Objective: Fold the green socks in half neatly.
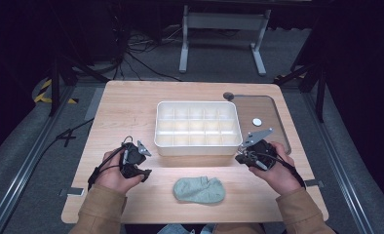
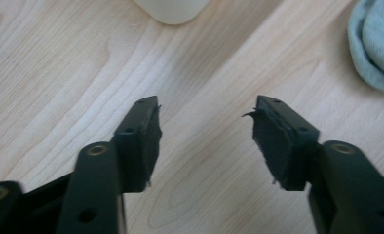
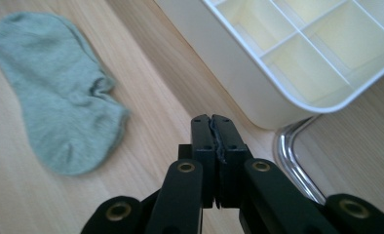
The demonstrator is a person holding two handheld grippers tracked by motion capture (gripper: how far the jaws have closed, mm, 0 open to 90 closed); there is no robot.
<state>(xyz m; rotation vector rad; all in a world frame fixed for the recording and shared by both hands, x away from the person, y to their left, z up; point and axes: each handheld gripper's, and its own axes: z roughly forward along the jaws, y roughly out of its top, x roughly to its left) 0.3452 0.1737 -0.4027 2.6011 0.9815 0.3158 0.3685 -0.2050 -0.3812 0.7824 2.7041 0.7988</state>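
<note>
Approaching step, nothing gripped yet | left gripper (image 1: 142, 165) jaws spread, empty | sock (image 1: 200, 189) flat on table (image 1: 126, 105), between both hands, in front of divided box (image 1: 198, 127) | right gripper (image 1: 242, 157) jaws pressed together, empty | next: probably lower left jaws over sock edge

lab: dark curtains, floor cables (image 1: 141, 53)

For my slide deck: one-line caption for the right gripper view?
Right gripper, jaws shut on nothing, between a grey-green sock and a white divided tray.
</note>
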